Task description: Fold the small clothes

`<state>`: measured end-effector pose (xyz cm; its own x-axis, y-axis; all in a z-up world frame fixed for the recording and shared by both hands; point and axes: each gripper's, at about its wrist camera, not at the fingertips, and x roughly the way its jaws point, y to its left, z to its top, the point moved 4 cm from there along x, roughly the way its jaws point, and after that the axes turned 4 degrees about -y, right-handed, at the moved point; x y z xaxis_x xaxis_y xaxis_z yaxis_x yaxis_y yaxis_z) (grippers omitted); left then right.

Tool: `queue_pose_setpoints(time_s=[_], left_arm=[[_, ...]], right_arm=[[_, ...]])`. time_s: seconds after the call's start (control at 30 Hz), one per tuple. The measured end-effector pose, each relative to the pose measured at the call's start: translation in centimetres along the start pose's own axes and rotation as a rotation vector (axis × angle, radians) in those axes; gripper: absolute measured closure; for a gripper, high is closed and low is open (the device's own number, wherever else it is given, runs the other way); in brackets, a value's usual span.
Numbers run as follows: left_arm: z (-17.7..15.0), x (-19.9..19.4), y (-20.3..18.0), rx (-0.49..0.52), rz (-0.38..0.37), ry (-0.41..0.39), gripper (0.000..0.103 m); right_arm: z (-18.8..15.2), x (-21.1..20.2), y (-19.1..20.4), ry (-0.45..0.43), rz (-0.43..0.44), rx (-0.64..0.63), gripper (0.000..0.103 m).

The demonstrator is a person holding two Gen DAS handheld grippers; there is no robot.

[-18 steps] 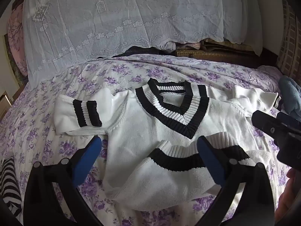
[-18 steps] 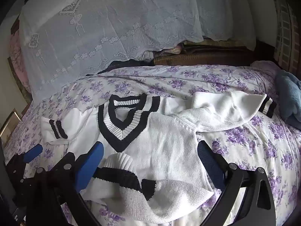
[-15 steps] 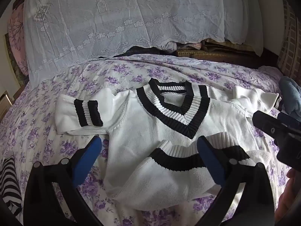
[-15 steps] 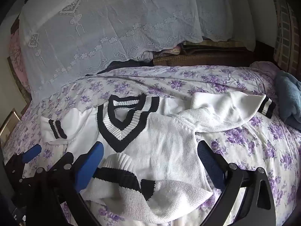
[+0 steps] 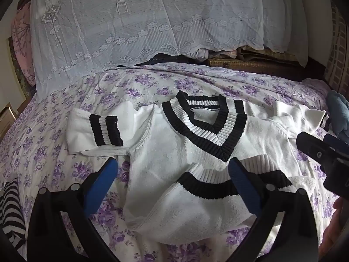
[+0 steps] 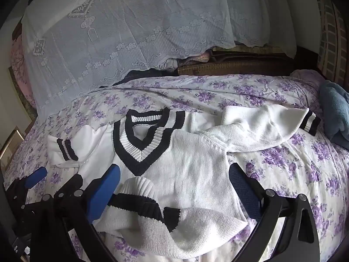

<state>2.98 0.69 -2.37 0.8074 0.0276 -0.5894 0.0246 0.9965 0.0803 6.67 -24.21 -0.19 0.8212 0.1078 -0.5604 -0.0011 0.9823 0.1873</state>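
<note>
A small white knit sweater (image 5: 165, 163) (image 6: 192, 163) with a black-and-white V collar lies face up on the floral bedsheet (image 5: 43, 152). Its bottom hem with a black band (image 5: 209, 185) is flipped up onto the body. One sleeve (image 5: 96, 131) is bent inward on the left; the other sleeve (image 6: 261, 126) stretches out to the right. My left gripper (image 5: 172, 174) hovers open above the lower body with nothing between its blue pads. My right gripper (image 6: 174, 183) is open too, over the hem, and its black frame (image 5: 322, 152) shows at the left wrist view's right edge.
A lace cloth (image 5: 141, 21) drapes over a pile at the head of the bed, with a woven case (image 6: 229, 67) beneath. A blue towel (image 6: 336, 113) lies at the right edge. A striped black-and-white garment (image 5: 11, 209) sits at the near left.
Both views have shifted only slightly; the sweater lies as before and both grippers stay wide open.
</note>
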Motion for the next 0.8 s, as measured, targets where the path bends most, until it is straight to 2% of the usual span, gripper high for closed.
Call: queue_pose_setpoints(time_s=[0.8], left_arm=[[0.05, -0.03, 0.3, -0.004, 0.0, 0.001, 0.004]], right_arm=[[0.04, -0.46, 0.2, -0.003, 0.002, 0.0, 0.003]])
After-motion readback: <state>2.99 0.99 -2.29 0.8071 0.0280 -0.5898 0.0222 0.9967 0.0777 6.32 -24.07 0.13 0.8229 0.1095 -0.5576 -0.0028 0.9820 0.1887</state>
